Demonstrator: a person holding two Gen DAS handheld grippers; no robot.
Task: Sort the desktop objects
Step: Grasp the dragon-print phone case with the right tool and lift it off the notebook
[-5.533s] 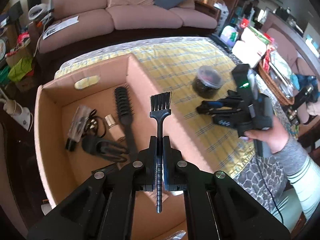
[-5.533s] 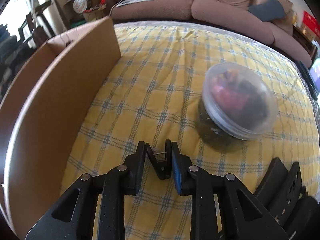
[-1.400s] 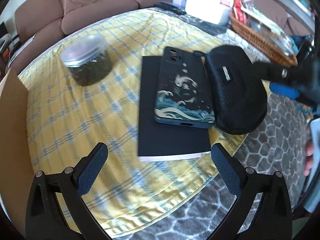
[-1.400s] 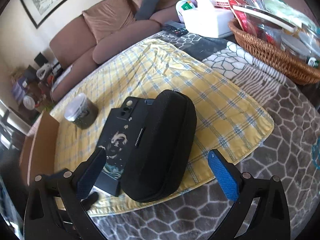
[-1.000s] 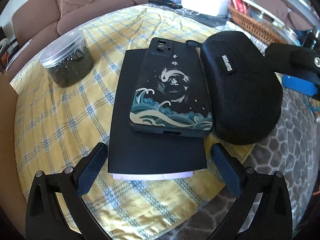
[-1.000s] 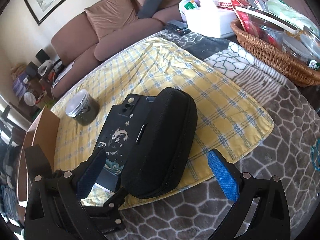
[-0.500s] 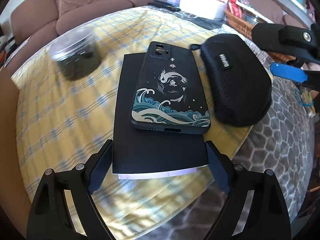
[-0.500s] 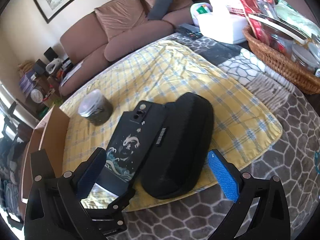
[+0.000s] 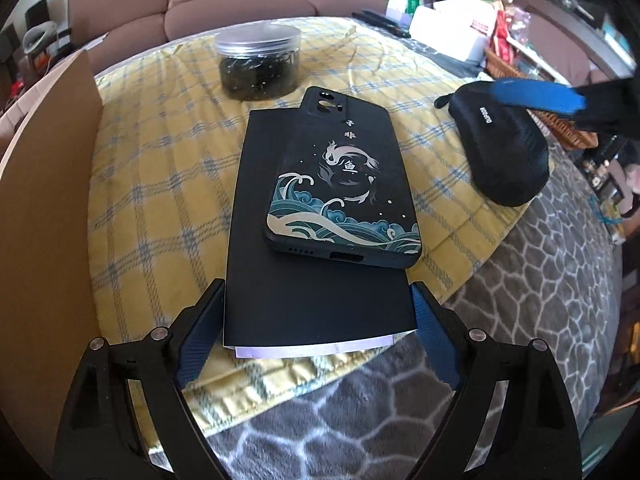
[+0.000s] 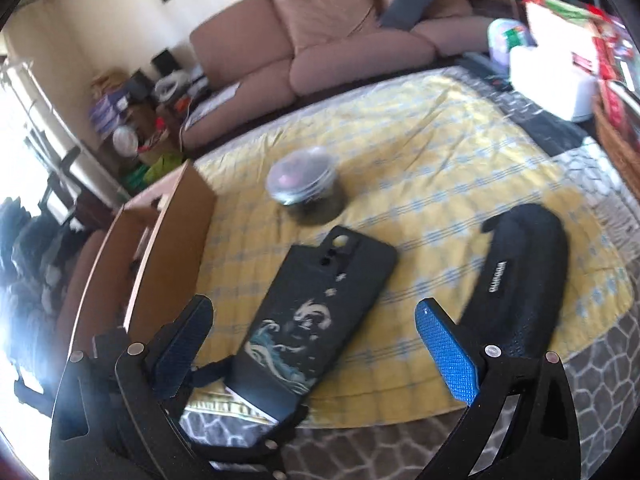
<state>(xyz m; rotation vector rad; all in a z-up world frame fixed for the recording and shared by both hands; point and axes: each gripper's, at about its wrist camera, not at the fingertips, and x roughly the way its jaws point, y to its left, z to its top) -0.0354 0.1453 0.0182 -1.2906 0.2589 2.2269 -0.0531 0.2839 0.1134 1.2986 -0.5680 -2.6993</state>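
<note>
The left tool (image 9: pixel 316 318) has closed in from wide open; its pads now flank the black notebook's (image 9: pixel 280 216) near end, seemingly touching. The notebook's long axis runs toward the jar (image 9: pixel 258 62); a phone case (image 9: pixel 344 184) lies atop it. The right tool (image 10: pixel 312 344) gapes empty.

Notebook (image 9: pixel 316 300): black, flat on the yellow cloth, white pages showing at its near edge.
Phone case (image 9: pixel 344 184): dark with waves and a fish, lying flat on the notebook.
Jar (image 9: pixel 258 62): clear, dark bits inside, upright behind them.
Pouch (image 9: pixel 500 148): black, zipped, lying apart to the right.
</note>
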